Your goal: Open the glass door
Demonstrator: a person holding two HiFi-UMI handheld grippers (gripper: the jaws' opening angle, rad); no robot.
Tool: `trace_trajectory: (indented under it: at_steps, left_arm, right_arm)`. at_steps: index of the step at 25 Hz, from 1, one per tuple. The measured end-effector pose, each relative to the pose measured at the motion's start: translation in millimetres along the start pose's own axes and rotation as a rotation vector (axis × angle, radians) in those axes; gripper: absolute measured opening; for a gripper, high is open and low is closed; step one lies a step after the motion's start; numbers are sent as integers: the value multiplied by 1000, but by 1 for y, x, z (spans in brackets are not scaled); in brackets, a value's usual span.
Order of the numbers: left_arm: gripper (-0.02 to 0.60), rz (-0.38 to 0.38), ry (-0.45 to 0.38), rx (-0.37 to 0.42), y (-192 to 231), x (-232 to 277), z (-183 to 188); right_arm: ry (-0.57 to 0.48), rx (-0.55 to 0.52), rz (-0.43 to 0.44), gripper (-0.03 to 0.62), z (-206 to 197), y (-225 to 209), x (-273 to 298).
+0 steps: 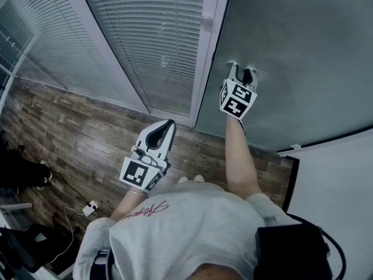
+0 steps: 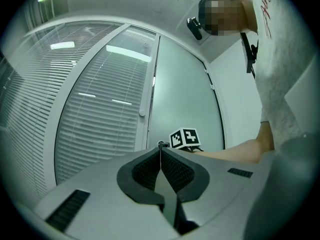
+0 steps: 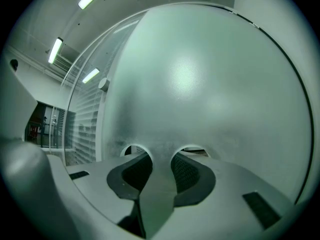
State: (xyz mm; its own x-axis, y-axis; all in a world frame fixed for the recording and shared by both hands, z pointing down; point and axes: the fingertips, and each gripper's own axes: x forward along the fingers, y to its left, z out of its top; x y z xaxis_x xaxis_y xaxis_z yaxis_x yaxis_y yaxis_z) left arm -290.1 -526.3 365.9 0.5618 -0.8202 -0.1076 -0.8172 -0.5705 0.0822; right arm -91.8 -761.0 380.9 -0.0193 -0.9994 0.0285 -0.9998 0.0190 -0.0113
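- The right gripper point(image 1: 240, 69) is pressing its spread, empty jaws flat against the frosted glass door point(image 1: 303, 51), near the door's left edge.
- The left gripper point(image 1: 168, 125), jaws pressed together, is hanging back from the door.
- Judgement: the push should be going square and steady — the tips risk sliding on smooth glass.

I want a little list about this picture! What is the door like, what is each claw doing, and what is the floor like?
door: frosted glass door, looks shut against its white frame
right claw: jaws apart, tips against the glass, nothing between them
left claw: jaws together, empty, held back from the door
beside the door: blinds behind a glass wall
on the frame: a small round knob
floor: dark wood-look planks
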Motion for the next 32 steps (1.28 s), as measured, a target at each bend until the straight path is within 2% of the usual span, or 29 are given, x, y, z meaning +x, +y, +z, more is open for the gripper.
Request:
trace_trajectory:
  at_steps: [19, 32]
  left_arm:
    - [18, -116, -10, 21, -21, -26, 6]
    - [18, -128, -23, 34, -57, -41, 10]
  right_arm:
    - [-38, -1, 26, 124, 5, 10, -64]
    - [-50, -3, 113, 124, 2, 17, -120]
